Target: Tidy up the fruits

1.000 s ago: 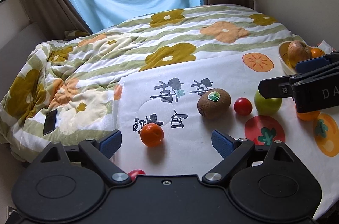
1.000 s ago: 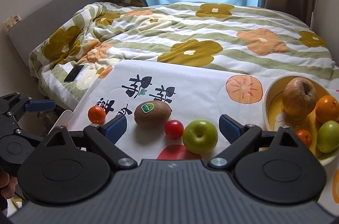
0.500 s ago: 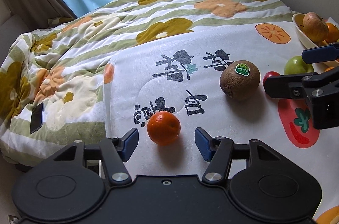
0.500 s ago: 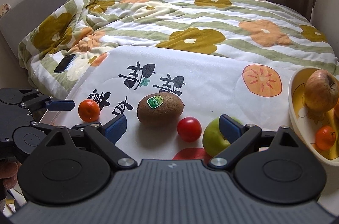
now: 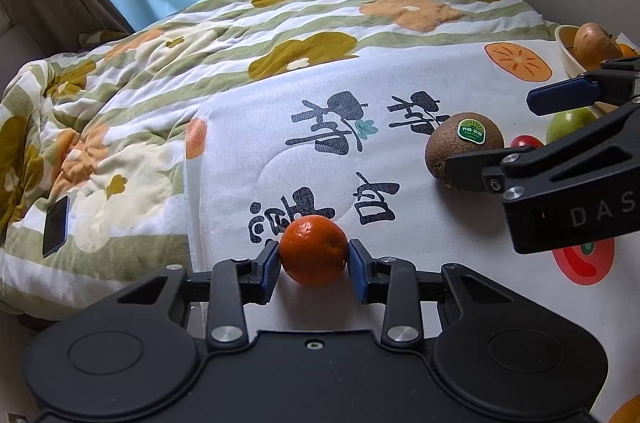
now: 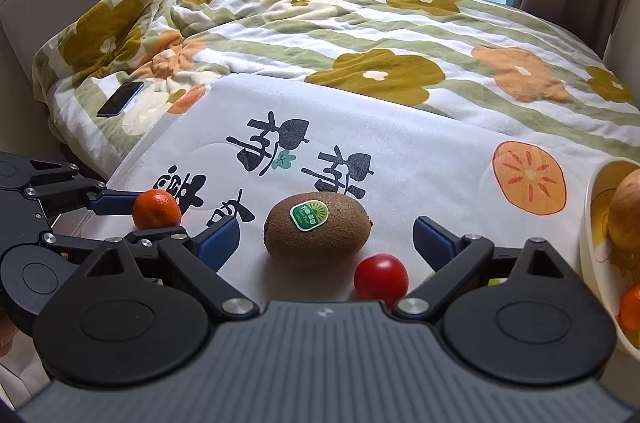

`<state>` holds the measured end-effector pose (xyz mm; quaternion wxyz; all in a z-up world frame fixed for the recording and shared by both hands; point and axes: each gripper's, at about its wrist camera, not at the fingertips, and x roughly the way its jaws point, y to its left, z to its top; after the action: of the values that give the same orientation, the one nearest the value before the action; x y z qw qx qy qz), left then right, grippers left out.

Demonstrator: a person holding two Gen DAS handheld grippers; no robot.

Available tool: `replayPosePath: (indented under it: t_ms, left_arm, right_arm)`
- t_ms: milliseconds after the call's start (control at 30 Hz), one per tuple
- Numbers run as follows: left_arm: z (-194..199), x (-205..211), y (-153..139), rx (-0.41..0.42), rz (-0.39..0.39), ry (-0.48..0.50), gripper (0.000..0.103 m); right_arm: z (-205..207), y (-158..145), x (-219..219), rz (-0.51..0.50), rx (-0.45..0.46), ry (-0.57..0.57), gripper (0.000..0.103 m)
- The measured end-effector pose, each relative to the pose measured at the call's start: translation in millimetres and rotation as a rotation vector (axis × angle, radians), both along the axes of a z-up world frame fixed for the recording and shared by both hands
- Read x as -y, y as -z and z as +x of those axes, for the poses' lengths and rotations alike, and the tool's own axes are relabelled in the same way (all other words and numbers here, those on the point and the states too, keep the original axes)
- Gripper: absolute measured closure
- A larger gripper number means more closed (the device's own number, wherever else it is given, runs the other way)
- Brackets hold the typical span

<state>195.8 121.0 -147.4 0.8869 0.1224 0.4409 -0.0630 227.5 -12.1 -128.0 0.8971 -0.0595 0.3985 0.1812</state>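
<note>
Dimpled round tangerine (image 5: 313,250) clamped in left gripper (image 5: 313,265), right gripper (image 6: 326,241) spread before fuzzy oval kiwi (image 6: 317,231)

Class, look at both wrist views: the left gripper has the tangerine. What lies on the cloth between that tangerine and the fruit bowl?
The kiwi, the small red fruit and the open right gripper lie between the tangerine, clamped by the left gripper, and the bowl.
</note>
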Motion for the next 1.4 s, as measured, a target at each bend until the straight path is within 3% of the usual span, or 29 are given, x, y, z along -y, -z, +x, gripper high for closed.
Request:
replayPosePath:
  t_ms: [567, 767, 867, 1400]
  left_arm:
    - [-4.3, -3.7, -6.8, 0.003, -0.048, -0.030, 0.064]
    - [-7.7, -4.1, -10.6, 0.007, -0.054, -0.037, 0.064]
    - [-9.4, -5.0, -12.6, 0.010, -0.056, -0.044, 0.064]
    - [-28.0, 6.6, -40.9, 0.049, -0.075, -0.071, 0.064]
  right_arm:
    - [18.4, 21.0, -5.1, -0.006, -0.055, -0.039, 0.000]
    - [21.1, 24.9, -4.7, -0.009, -0.056, -0.051, 0.007]
    - [22.0, 26.0, -6.7, -0.010, -0.061, -0.077, 0.019]
    - [-4.6, -9.7, 8.9, 0.064, -0.014, -0.071, 0.024]
